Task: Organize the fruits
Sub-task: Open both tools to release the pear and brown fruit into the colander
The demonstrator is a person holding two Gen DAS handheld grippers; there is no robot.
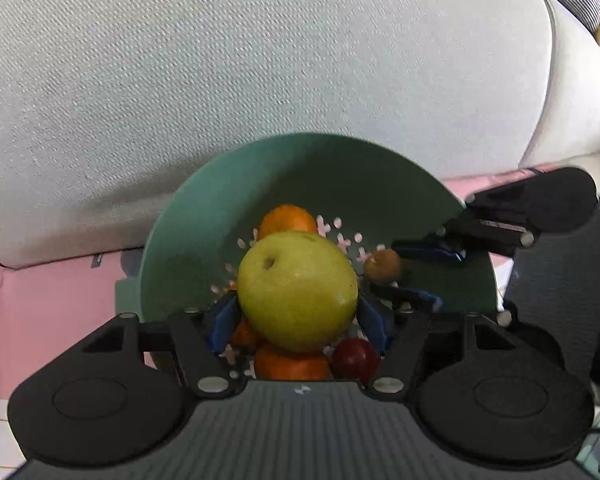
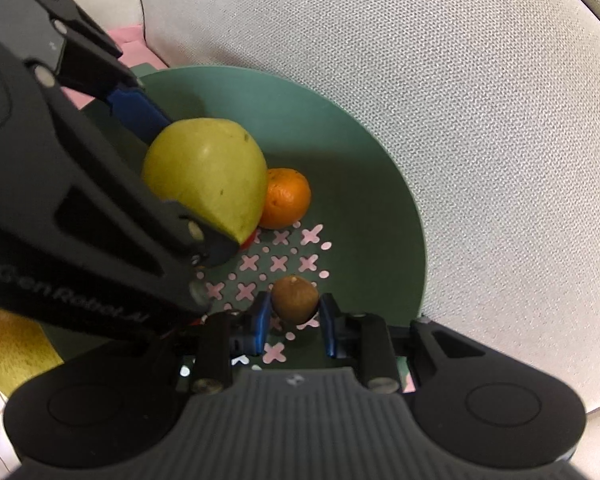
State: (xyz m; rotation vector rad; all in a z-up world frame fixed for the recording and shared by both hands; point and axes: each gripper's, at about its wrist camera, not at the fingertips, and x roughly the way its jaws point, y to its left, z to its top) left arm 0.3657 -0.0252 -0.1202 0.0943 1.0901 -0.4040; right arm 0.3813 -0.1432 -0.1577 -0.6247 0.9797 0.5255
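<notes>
Your green apple (image 1: 297,290) hides most of two oranges (image 1: 291,362) beneath it; the red fruit (image 1: 356,358) shows partly, and a yellow object (image 2: 10,346) blurs at lower left.

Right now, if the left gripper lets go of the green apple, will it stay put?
Probably not. The green apple is round and smooth, so it may roll. Oranges sit beneath it in the green bowl, an uneven bed. It looks firm, so a short drop seems harmless.
</notes>
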